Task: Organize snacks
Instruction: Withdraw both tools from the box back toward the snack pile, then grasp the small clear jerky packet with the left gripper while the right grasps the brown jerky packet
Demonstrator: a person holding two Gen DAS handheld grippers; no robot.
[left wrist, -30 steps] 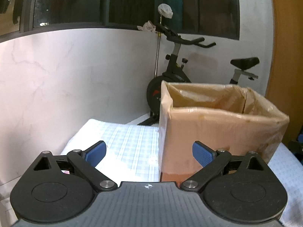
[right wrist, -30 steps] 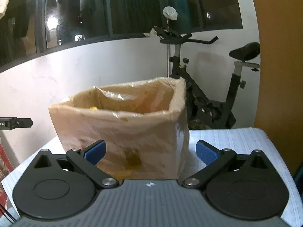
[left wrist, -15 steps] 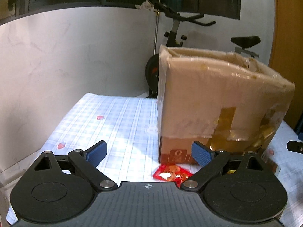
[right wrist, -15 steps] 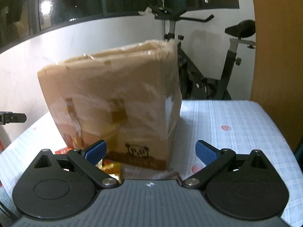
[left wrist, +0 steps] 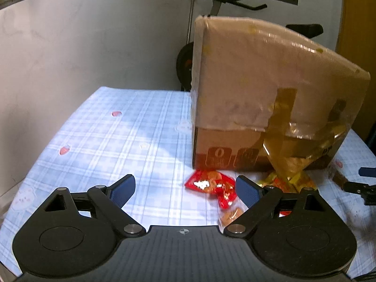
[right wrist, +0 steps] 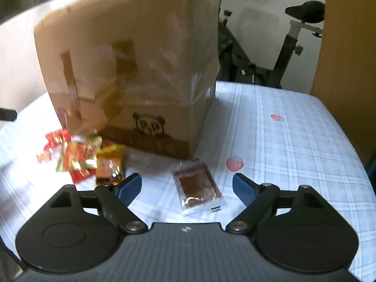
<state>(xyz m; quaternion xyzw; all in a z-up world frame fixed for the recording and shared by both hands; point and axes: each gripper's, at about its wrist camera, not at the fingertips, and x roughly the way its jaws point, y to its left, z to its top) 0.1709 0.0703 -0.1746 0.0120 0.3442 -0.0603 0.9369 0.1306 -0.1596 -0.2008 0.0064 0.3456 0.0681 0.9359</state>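
**Barely begun: snacks loose beside the box**

Evidently little is sorted yet. Wrapped snacks lie scattered on the checked bench cloth (left wrist: 117,141) against the near foot of the cardboard box (left wrist: 258,94): red packets (left wrist: 209,183), a gold and red heap (right wrist: 77,155) and a flat brown sachet (right wrist: 197,183) lying apart toward the bench's near edge. All of them likely remain to be gathered.

Both claws stand released and hold nothing, their jaws having just been closing. The left claw (left wrist: 185,188) has the red packets just by its right finger; the right claw (right wrist: 186,185) frames the brown sachet without touching it.

Open cloth spreads toward the left edge and toward the right edge, well clear of the box.
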